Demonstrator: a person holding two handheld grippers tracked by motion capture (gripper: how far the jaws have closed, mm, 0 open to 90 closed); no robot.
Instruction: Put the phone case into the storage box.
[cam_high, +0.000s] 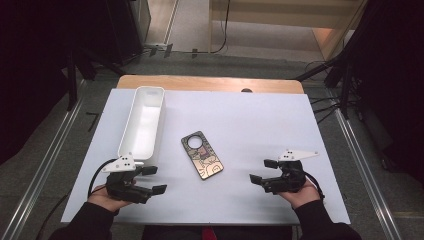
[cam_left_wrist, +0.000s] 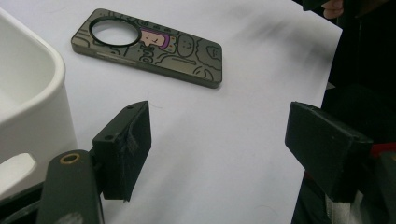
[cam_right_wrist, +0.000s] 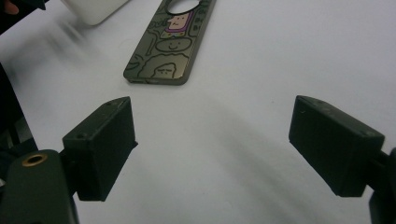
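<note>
Desk (cam_high: 260, 125): white top, bare wood strip along the far edge. Grey floor around it, 1 metal rail (cam_high: 40, 165) at each side. Black stands and loose cables (cam_high: 325, 107) at the far right. Pale wooden structure (cam_high: 280, 20) beyond.

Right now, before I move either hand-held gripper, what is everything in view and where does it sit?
Dark bronze phone case with cartoon drawings and a round camera hole: one, flat on the sheet's middle, between the two grippers, touched by neither.
Long white plastic bin: one, white, empty, left of the phone case, running toward the far edge.
White sheet covering the table: one, white, under everything.
Wooden table: one, light brown, its far edge showing beyond the sheet.
Left hand-held gripper: one, black, near left of the sheet, jaws open and empty.
Right hand-held gripper: one, black, near right, jaws open and empty.
Person's hands: two, in dark sleeves, at the near edge.
</note>
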